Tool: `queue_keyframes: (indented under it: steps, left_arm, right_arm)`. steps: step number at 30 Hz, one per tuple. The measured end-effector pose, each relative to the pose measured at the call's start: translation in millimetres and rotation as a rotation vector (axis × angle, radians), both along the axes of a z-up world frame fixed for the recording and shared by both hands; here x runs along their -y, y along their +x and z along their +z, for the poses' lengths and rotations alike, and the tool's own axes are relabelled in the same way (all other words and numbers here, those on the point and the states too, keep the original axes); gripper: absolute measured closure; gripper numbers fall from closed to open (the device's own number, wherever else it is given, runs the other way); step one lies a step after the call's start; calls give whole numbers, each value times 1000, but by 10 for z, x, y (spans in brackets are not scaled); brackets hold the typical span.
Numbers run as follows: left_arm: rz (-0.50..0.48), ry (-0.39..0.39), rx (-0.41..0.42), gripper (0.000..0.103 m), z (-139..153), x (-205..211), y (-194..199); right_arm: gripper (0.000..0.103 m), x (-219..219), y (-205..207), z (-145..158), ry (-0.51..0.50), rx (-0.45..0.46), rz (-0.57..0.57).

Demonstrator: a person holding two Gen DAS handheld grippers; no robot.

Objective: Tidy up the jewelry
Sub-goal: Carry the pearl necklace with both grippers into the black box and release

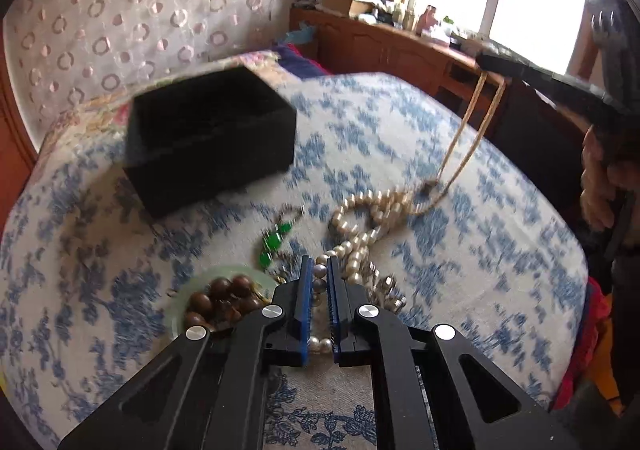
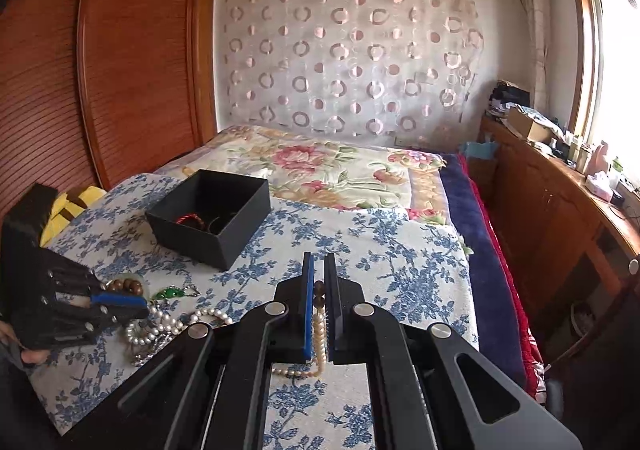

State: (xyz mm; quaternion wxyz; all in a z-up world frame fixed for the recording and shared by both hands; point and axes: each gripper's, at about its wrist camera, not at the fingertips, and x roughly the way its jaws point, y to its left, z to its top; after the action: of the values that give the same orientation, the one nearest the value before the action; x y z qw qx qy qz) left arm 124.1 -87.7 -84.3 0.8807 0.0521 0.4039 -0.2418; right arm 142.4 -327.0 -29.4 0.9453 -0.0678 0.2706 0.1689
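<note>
- My left gripper (image 1: 319,270) sits low over the jewelry pile, its jaws pinched on a strand of the pearl necklace (image 1: 360,222) that runs between the blue pads.
- My right gripper (image 2: 319,282) is raised, jaws clamped on a thin beaded strand (image 2: 319,334) that hangs down to the pile.
- Just left of the left gripper lie brown wooden beads (image 1: 220,298) and green stones (image 1: 276,242).
- The open black box (image 2: 212,218) stands well apart, farther back on the blue-flowered cloth (image 2: 400,250).
</note>
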Motion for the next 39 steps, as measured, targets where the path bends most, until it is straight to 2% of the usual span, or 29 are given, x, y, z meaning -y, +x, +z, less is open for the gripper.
queue_keyframes:
  steps: [6,12,16,23,30,39]
  left_arm:
    - [27,-47,93,97,447,-76,-53]
    - [65,-90,196,97,942,-288,-114]
    - [106,-106,239,97,1141,-467,-126]
    - [130,-95,285,97,1343,-592,-102]
    - [137,-91,330,97,1558,-596,-21]
    - [138,-94,385,97,1852,-535,180]
  right_arm:
    - [97,-38,-13,106,-1,25,-2]
    - [97,-8,61,215,-17,51,-51]
    - [97,31,108,278,-21,61,-74]
    - [97,-81,150,431,-18,83,-49]
    - [97,-299,150,613,-24,115,-1]
    - [97,-556,260,944,15,153,76]
